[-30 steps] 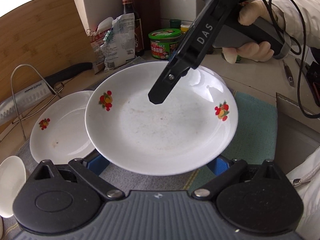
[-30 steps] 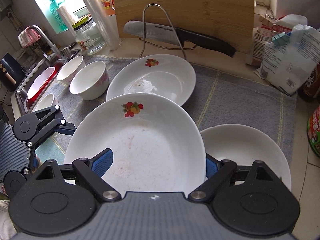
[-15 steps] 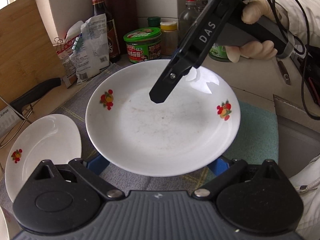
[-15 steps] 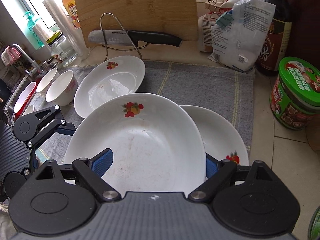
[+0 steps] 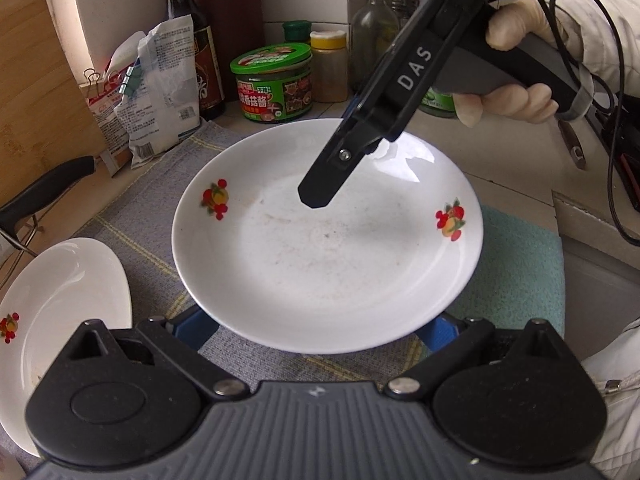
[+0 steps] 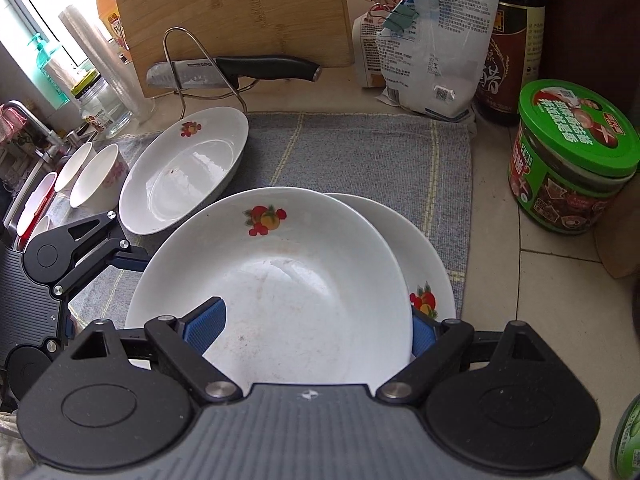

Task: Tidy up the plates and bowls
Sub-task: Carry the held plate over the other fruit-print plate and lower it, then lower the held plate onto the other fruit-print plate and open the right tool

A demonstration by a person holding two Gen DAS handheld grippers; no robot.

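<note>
While the left gripper point(image 5: 316, 328) shows only blue pad tips poking out under the near rim of the white round plate with red fruit prints point(image 5: 326, 236), I cannot tell whether its jaws clamp that rim. In the right wrist view this plate fills the lower centre, and the right gripper point(image 6: 318, 322) has its jaws clamped on the plate's near edge, one blue pad point(image 6: 204, 322) lying inside the dish. A second white fruit-print plate point(image 6: 426, 264) sits directly beneath it on the grey checked cloth point(image 6: 360, 152), peeking out at right. A third white plate point(image 6: 184, 168) lies at centre left, white bowls point(image 6: 98, 176) beyond it at the left edge. A green-lidded jar point(image 6: 574, 160) stands on the desk at right.
</note>
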